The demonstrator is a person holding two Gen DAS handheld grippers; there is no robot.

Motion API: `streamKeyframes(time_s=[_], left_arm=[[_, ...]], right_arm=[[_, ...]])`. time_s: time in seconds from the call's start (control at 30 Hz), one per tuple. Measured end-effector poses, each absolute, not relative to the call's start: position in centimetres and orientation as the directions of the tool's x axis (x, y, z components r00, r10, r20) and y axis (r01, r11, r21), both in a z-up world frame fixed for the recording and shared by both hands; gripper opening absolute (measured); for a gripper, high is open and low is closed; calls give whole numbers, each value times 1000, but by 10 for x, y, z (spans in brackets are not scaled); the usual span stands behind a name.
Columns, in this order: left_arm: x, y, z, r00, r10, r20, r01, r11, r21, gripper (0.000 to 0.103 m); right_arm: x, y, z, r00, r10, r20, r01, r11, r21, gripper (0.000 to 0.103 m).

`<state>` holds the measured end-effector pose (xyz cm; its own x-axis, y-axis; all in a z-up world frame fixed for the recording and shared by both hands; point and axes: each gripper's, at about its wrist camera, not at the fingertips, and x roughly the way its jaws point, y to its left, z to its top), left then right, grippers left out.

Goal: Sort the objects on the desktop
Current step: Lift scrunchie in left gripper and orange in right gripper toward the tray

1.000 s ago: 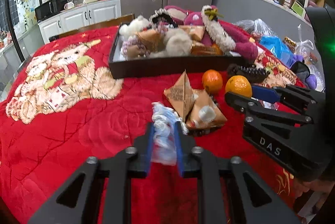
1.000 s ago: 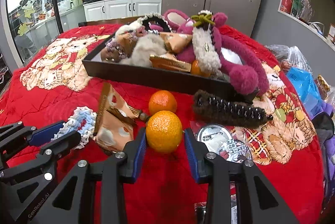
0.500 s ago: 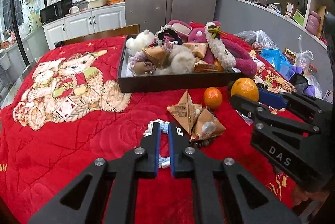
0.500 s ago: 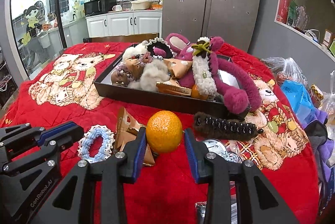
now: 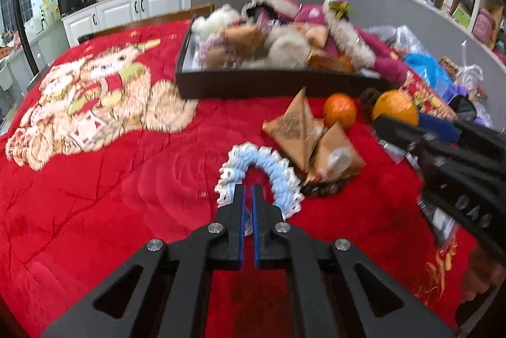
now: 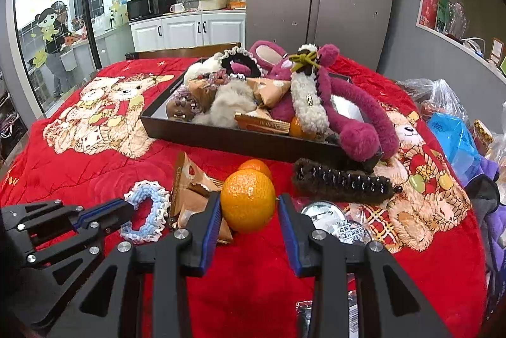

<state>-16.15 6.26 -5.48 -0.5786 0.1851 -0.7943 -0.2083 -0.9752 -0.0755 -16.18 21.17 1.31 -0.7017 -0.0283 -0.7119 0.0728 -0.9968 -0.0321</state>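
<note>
My left gripper (image 5: 248, 195) is shut on the near edge of a blue-and-white scrunchie (image 5: 278, 173), which hangs lifted above the red blanket; it also shows in the right wrist view (image 6: 148, 211). My right gripper (image 6: 248, 208) is shut on an orange (image 6: 248, 200) and holds it raised; the orange also shows in the left wrist view (image 5: 395, 108). A second orange (image 6: 256, 164) lies on the blanket behind it. A dark tray (image 6: 221, 138) piled with plush toys and snack packets stands beyond.
Brown triangular snack packets (image 6: 189, 189) lie between the grippers. A brown hair claw (image 6: 341, 184) and round badges (image 6: 335, 221) lie at the right. Plastic bags (image 6: 455, 138) crowd the table's right edge. A bear print (image 5: 95, 104) covers the blanket's left.
Both grippers have risen. The left one closed on the scrunchie and lifted it, so it now hangs open as a ring. The right one lifted the orange off the blanket.
</note>
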Motion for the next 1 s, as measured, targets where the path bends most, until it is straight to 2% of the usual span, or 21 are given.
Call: streamKeyframes(time_s=[0.07,0.17,0.2,0.23,0.27,0.3,0.4,0.43,0.5,0.53,0.57,0.63,0.7,1.0], left_arm=[[-161,64,-57,-585,176,-791,-206,-976,-65,9],[-161,65,-59,-590,170,-789,-203,-977,-59,27],[-162,65,-60,-596,151,-788,-190,-981,-44,42],[-164,64,-62,-594,120,-795,-169,-985,-22,82],[-167,63,-66,-585,89,-806,-148,-989,-2,99],[-169,60,-71,-580,74,-811,-128,-992,2,102],[-175,50,-75,-565,120,-816,-118,-991,-64,99],[-175,51,-74,-571,108,-814,-118,-992,-49,90],[-173,55,-74,-585,76,-808,-124,-992,-3,78],[-173,56,-72,-588,86,-804,-135,-991,-7,62],[-171,58,-71,-596,93,-798,-147,-989,-5,54],[-169,61,-70,-598,109,-794,-165,-986,-11,30],[-168,63,-68,-600,116,-791,-176,-984,-11,12],[-163,62,-65,-598,128,-791,-174,-984,-28,11]], right_arm=[[-162,212,11,-696,-26,-717,73,-997,-35,36],[-163,212,9,-692,-25,-721,74,-997,-36,36],[-164,212,8,-691,-26,-722,74,-997,-36,36],[-164,212,7,-689,-25,-724,74,-997,-36,36],[-164,212,7,-688,-25,-726,75,-997,-36,36],[-164,212,6,-686,-26,-727,76,-996,-36,36],[-164,211,5,-684,-25,-729,77,-996,-38,36],[-163,211,5,-685,-24,-728,77,-996,-40,36],[-163,211,6,-686,-26,-727,79,-996,-39,36],[-163,212,6,-686,-27,-727,79,-996,-38,36],[-163,212,5,-686,-27,-727,79,-996,-37,36],[-163,213,5,-684,-28,-729,79,-996,-35,36],[-163,213,5,-683,-33,-729,80,-996,-30,36],[-162,213,5,-686,-33,-727,79,-996,-30,36]])
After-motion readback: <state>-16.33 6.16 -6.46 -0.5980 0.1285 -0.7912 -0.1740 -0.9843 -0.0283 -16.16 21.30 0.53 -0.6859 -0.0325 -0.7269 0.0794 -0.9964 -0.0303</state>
